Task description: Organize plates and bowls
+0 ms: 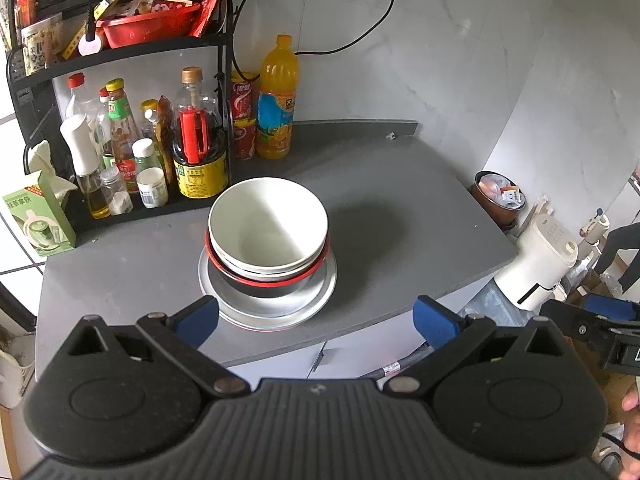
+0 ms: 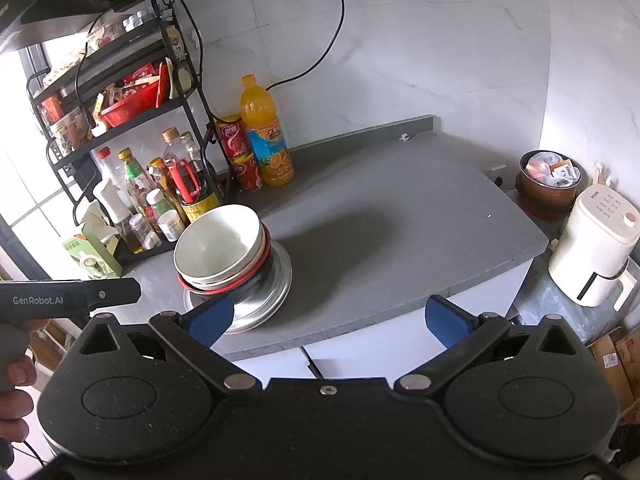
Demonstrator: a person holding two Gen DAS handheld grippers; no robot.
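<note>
One stack stands on the grey counter [image 1: 380, 200]: a white bowl [image 1: 268, 224] nested in other bowls, the lowest black with a red rim [image 1: 272, 282], all on silver plates [image 1: 272, 308]. My left gripper [image 1: 316, 318] hangs open just in front of the stack, empty, its blue pads wide apart. In the right wrist view the same stack, with its white bowl [image 2: 220, 244] and plates [image 2: 264, 300], sits left of centre. My right gripper [image 2: 330, 320] is open and empty at the counter's front edge, its left pad [image 2: 210, 318] near the plates.
A black rack [image 1: 120, 60] of sauce bottles, red cans and an orange juice bottle [image 1: 276, 100] crowd the back left. A green carton [image 1: 36, 216] stands at the left edge. Beyond the right edge sit a brown bin [image 2: 548, 184] and a white appliance [image 2: 596, 252].
</note>
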